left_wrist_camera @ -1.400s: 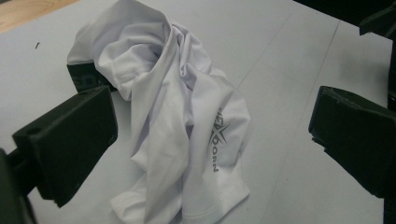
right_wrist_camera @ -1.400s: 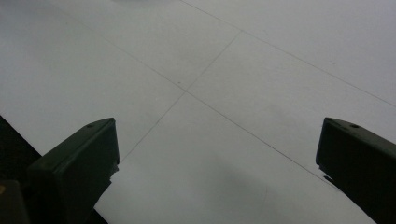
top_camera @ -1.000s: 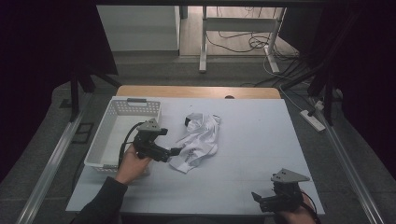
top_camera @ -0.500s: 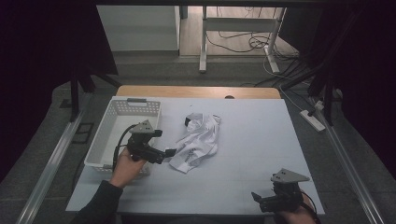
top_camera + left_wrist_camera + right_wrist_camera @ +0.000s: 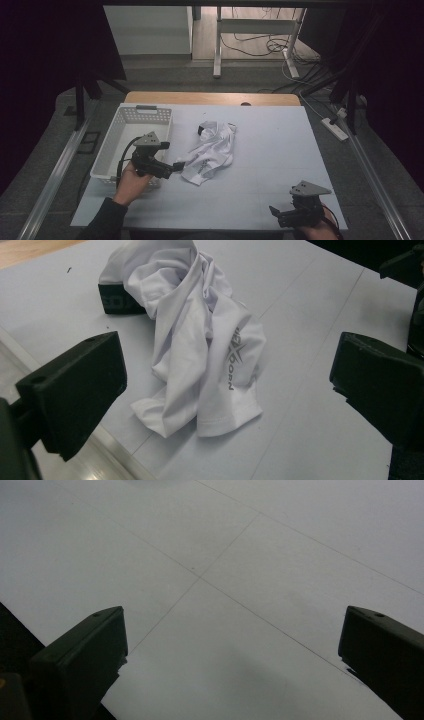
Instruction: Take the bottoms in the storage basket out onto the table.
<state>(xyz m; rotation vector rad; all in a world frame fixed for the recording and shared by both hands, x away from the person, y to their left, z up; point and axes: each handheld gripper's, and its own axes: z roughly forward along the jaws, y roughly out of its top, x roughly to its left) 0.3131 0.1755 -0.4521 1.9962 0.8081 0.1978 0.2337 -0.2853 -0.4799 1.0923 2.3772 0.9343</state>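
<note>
Two tongs work this desk [image 5: 280, 150]. By the left edge sits a white basket [image 5: 112, 145], likely where the cloth will end up. Left tongs [image 5: 176, 166] hang just off the basket's near corner, jaws spread wide and released, aimed at the near end of the crumpled white shirt [image 5: 210, 150], which lies mid-desk beside the basket; they have backed slightly toward the near edge since a second ago, seemingly to line up a grab. Right tongs [image 5: 274, 212] wait at the near right corner, jaws parted and empty, unmoved.
</note>
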